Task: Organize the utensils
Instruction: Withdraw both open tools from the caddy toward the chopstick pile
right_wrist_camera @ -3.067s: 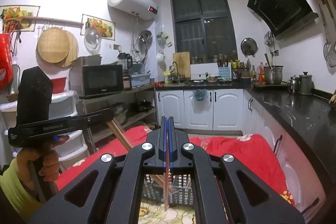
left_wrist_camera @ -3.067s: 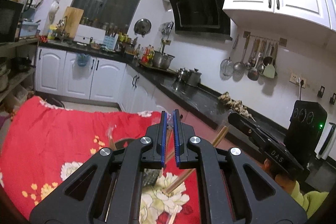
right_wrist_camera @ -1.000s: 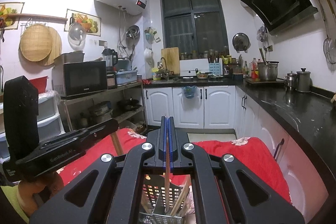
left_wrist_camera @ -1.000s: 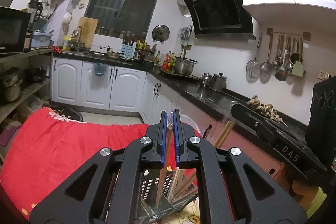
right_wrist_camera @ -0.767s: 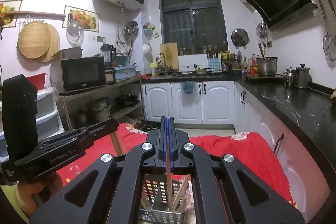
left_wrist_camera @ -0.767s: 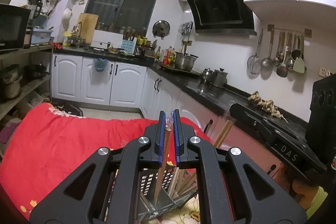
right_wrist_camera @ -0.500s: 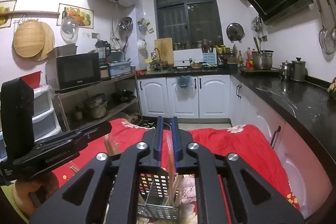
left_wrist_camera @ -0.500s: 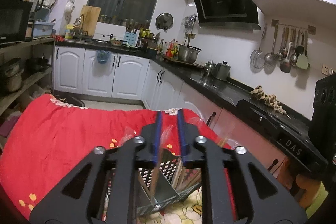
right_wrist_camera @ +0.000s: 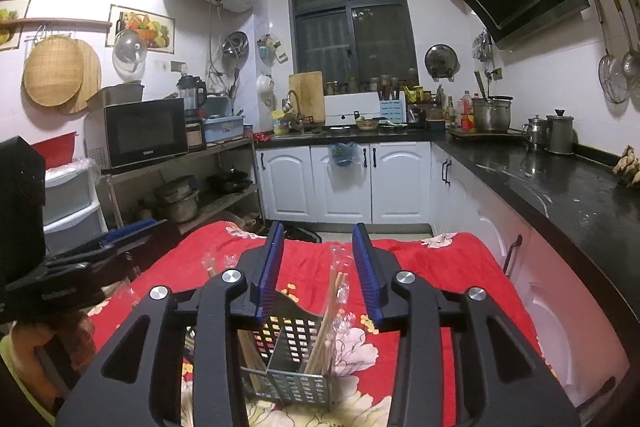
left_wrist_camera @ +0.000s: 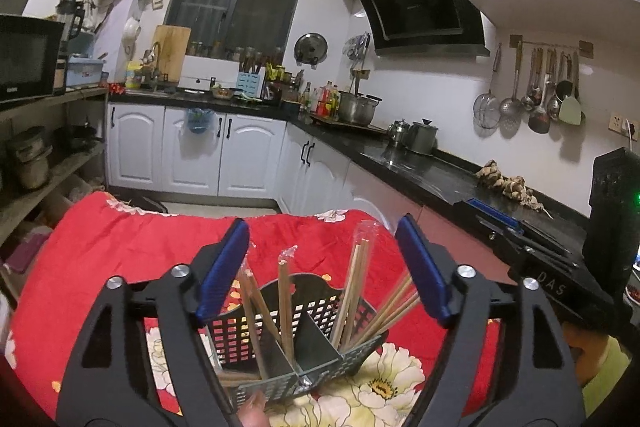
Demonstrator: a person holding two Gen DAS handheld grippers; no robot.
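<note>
A black perforated utensil holder (left_wrist_camera: 240, 331) with a metal divider stands on the red floral cloth, just below both grippers. Several wooden chopsticks (left_wrist_camera: 285, 307) in clear wrappers lean in its compartments. My left gripper (left_wrist_camera: 322, 223) hangs over the holder, its jaws opening wide, and the chopsticks between its blue pads are untouched. In the right wrist view the holder (right_wrist_camera: 288, 343) shows a wrapped pair of chopsticks (right_wrist_camera: 334, 307) upright between the opening jaws of my right gripper (right_wrist_camera: 318, 227), clear of both pads.
The red floral cloth (left_wrist_camera: 120, 247) covers the table. A black countertop (right_wrist_camera: 560, 195) over white cabinets runs along the right and far side. A shelf with a microwave (right_wrist_camera: 140, 131) stands on the left. A hand (right_wrist_camera: 48, 339) holds the other gripper at the left edge.
Both grippers were shut on wrapped chopsticks above the holder. Both sets of jaws have spread apart, and the chopsticks now stand loose in the holder. The right gripper sank slightly.
</note>
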